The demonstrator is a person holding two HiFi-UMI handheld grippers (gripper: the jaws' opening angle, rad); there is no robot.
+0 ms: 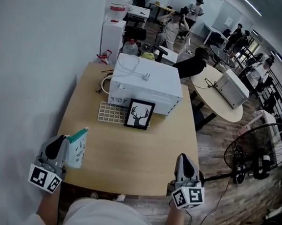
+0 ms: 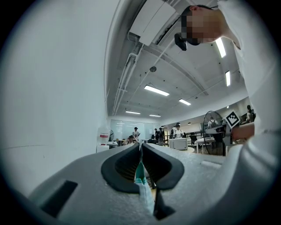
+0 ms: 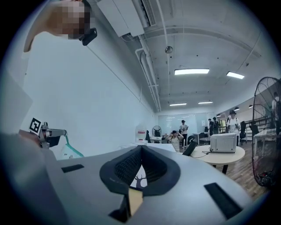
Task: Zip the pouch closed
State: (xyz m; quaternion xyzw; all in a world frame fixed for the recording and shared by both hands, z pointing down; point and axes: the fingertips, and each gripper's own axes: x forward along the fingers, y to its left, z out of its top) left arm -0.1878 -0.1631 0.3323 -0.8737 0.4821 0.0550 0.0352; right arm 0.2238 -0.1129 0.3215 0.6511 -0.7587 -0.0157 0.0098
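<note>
Left gripper (image 1: 62, 142) pinches the upright, teal-trimmed white pouch (image 1: 77, 153); right gripper (image 1: 182, 159) closed on nothing.

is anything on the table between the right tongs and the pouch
Nothing visible. Only bare table lies between the right tongs and the pouch, which the left tongs grip; the deer picture and white box sit farther back.

In the left gripper view, the left gripper (image 2: 141, 146) hides most of the pouch (image 2: 141, 176) between its jaws. In the head view its zipper is too small to tell.
</note>
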